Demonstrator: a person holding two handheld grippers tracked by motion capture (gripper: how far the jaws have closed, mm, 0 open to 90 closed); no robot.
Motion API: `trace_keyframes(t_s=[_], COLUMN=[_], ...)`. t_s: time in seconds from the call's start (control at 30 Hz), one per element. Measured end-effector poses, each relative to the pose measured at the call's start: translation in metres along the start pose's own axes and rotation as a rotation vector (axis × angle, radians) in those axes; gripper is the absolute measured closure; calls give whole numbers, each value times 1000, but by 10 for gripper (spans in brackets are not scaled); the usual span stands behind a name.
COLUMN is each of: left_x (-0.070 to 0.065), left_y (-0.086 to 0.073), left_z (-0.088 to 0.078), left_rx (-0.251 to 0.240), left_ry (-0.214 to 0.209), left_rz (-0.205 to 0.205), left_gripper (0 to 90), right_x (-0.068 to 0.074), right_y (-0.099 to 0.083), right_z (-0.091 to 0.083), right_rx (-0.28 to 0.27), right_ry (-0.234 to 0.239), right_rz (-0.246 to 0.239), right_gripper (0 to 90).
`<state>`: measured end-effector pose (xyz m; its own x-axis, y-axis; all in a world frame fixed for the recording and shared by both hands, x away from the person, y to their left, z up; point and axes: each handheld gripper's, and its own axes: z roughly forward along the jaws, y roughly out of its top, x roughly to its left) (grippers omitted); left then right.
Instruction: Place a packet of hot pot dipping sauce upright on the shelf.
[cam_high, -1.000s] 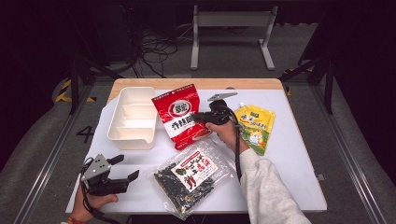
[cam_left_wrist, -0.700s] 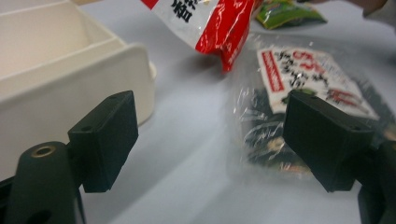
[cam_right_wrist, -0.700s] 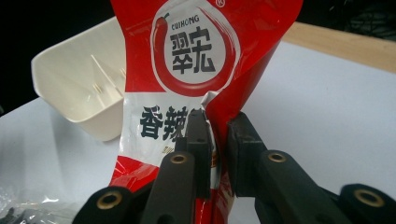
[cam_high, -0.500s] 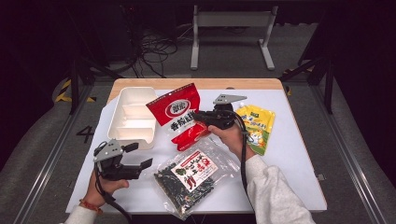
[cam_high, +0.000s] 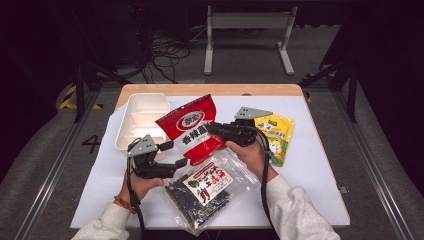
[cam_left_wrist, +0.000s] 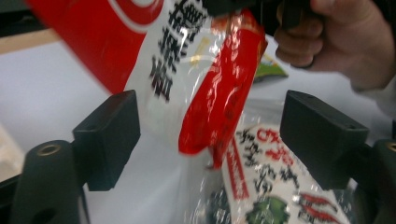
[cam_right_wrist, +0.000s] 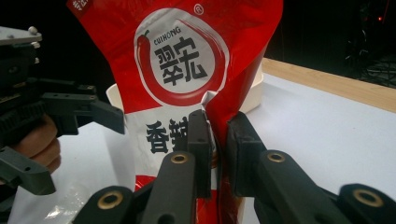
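**Red pouch lifted, left tool coming in**

Since the earlier frames, the red snack pouch (cam_high: 194, 131) has risen off the bench (cam_high: 320, 165) and tilted, and the left tool (cam_high: 172, 154) has travelled from the near-left corner up beside it.

High view: the right tool (cam_high: 216, 131) is clenched on the pouch's edge, holding it above a clear seaweed bag (cam_high: 206, 189), between a white tray (cam_high: 140, 120) and a yellow pouch (cam_high: 276, 134).

Left gripper view: the released jaws, which have just been closing a little, straddle the hanging pouch (cam_left_wrist: 205, 88) without pressing it.

Right gripper view: the jaws pinch the pouch (cam_right_wrist: 187, 65) tight.

This looks like a two-handed grab; next, the left tool must close on the pouch's free lower edge.
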<state>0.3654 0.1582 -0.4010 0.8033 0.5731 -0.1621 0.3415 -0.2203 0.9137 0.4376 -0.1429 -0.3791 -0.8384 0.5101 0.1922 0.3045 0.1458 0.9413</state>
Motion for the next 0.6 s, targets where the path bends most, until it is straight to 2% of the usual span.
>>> trace_keyframes(t_s=[0.03,0.13,0.2,0.3,0.37,0.43,0.47,0.6], left_x=[-2,-2,0,5,8,12,12,13], left_y=[5,8,10,11,12,10,10,10], left_z=[5,8,10,9,8,6,6,7], left_rx=[-8,-26,-39,-68,-65,-69,-58,-45], left_ry=[12,22,43,37,63,38,56,73], left_rz=[8,-6,-9,-43,-44,-63,-54,-44], left_gripper=[247,240,281,290,281,270,263,234], right_x=[2,5,6,7,8,8,7,6], right_y=[-1,-2,-2,-2,-2,-2,-2,-3], right_z=[-1,-2,-7,-12,-15,-17,-19,-22], right_rx=[-8,-23,-53,-67,-76,-81,-85,-97], right_ry=[7,6,7,1,1,-2,-4,-6], right_rz=[-1,1,13,6,9,10,16,24], right_gripper=[814,814,814,815,815,815,816,817])
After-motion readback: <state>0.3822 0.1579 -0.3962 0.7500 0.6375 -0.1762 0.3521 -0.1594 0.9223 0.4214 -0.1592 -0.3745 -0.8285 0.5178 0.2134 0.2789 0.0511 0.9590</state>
